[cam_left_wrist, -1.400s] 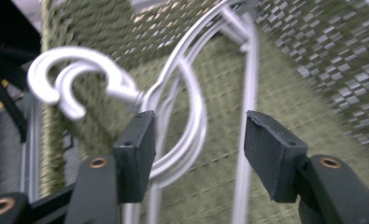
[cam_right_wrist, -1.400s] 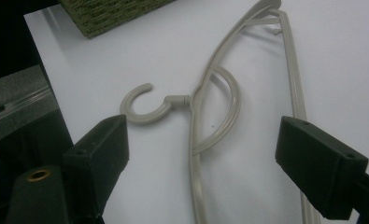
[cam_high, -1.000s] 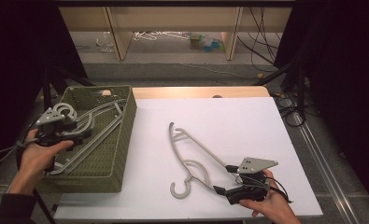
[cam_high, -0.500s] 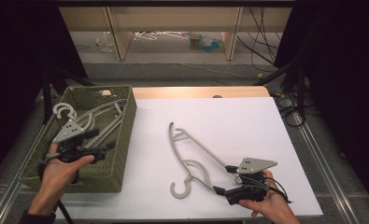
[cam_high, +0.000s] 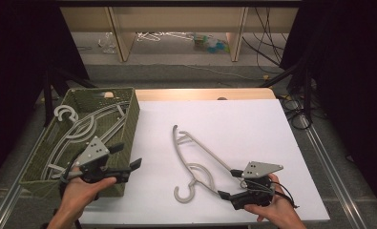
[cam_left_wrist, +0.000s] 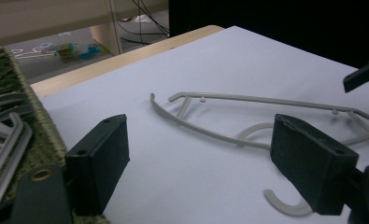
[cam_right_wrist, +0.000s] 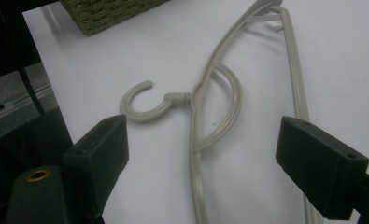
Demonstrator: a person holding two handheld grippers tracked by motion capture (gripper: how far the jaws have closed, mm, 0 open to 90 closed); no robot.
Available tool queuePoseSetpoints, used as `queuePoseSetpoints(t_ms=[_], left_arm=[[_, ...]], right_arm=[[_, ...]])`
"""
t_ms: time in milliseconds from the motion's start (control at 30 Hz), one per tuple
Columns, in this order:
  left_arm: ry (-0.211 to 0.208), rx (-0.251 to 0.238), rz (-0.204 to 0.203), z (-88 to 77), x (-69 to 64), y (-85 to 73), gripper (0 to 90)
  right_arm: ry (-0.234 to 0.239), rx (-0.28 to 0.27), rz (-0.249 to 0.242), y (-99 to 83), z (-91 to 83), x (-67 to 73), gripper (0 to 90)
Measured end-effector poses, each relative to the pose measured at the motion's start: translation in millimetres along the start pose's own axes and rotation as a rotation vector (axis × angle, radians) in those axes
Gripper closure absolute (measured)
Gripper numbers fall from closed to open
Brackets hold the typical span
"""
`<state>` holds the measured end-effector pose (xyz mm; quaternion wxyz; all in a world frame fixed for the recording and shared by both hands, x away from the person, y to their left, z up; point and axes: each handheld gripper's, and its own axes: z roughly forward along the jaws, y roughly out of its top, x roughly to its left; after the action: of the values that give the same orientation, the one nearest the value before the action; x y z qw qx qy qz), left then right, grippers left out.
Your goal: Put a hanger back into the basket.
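Since a second ago, the left gripper point(cam_high: 129, 164) has travelled from the far left side of the green woven basket point(cam_high: 38, 164) across to its near right corner, and its jaws have just been opening, with nothing between them. It now hangs over the basket's right rim, pointing toward the white table point(cam_high: 253, 124), jaws wide apart and empty. Several grey hangers point(cam_high: 83, 129) lie inside the basket. Further right, a single grey hanger point(cam_high: 195, 160) lies flat on the table, its hook point(cam_right_wrist: 142, 105) toward the near edge. At the right, the right gripper point(cam_high: 229, 183) rests at the hanger's near arm, unmoved, jaws spread wide to either side of that arm without pressing it.
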<state>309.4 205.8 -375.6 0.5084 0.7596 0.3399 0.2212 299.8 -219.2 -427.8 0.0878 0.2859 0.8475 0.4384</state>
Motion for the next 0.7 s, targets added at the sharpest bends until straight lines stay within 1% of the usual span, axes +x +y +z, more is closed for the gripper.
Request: queuePoseSetpoints(t_ms=[33,67,100,133,167,267,300,333,367,433,467,500,533,567,600,667,700], left_arm=[[0.000,0.000,0.000,0.0,0.0,0.0,19.5],[-0.012,-0.002,-0.019,1.3,-5.5,-1.8,19.5],[-0.022,-0.008,-0.014,2.4,-11.3,-3.1,19.5],[-0.027,-0.009,-0.017,3.1,-14.8,-4.3,19.5],[-0.031,-0.010,-0.009,3.8,-18.1,-5.3,19.5],[-0.045,-0.008,0.003,6.7,-29.5,-10.6,19.5],[-0.045,-0.008,0.003,6.7,-29.5,-10.6,19.5],[-0.041,0.003,0.037,8.4,-33.1,-13.4,19.5],[-0.043,0.002,0.029,9.7,-35.9,-15.7,19.5],[-0.047,0.010,0.028,10.5,-37.9,-18.0,19.5],[-0.054,0.002,0.027,13.0,-41.2,-22.2,19.5],[-0.057,0.009,0.036,13.6,-42.7,-24.2,19.5],[-0.057,0.009,0.036,13.6,-42.7,-24.2,19.5],[-0.069,0.008,0.035,15.3,-46.3,-28.8,19.5],[-0.069,0.008,0.035,15.3,-46.3,-28.8,19.5],[-0.069,0.005,0.045,17.6,-50.8,-34.7,19.5],[-0.069,0.005,0.045,17.6,-50.8,-34.7,19.5]], right_arm=[[0.000,0.001,-0.001,-0.1,0.0,0.2,18.2],[0.000,0.001,-0.001,-0.1,0.0,0.2,18.2],[-0.005,0.000,-0.004,-0.7,0.3,0.6,18.2],[-0.002,0.003,0.002,-0.6,0.2,1.0,18.2],[-0.005,0.002,-0.005,-0.7,0.9,0.7,18.2],[0.001,0.009,-0.002,-0.5,1.7,0.8,18.2],[0.009,0.012,0.001,-0.7,2.2,1.1,18.2],[0.004,0.013,0.000,-0.9,2.6,1.4,18.2],[0.000,0.010,-0.007,-1.2,3.6,1.4,18.2],[0.006,0.015,-0.009,-1.1,4.2,1.6,18.2],[0.011,0.019,-0.010,-1.5,5.5,2.6,18.2],[0.012,0.020,-0.011,-1.8,5.8,2.7,18.2],[0.012,0.020,-0.011,-1.8,5.8,2.7,18.2],[0.010,0.027,-0.015,-2.4,7.0,2.6,18.2],[0.010,0.027,-0.015,-2.4,7.0,2.6,18.2],[0.012,0.037,-0.022,-2.8,8.8,3.2,18.3],[0.006,0.038,-0.019,-3.3,10.1,4.0,18.5]])
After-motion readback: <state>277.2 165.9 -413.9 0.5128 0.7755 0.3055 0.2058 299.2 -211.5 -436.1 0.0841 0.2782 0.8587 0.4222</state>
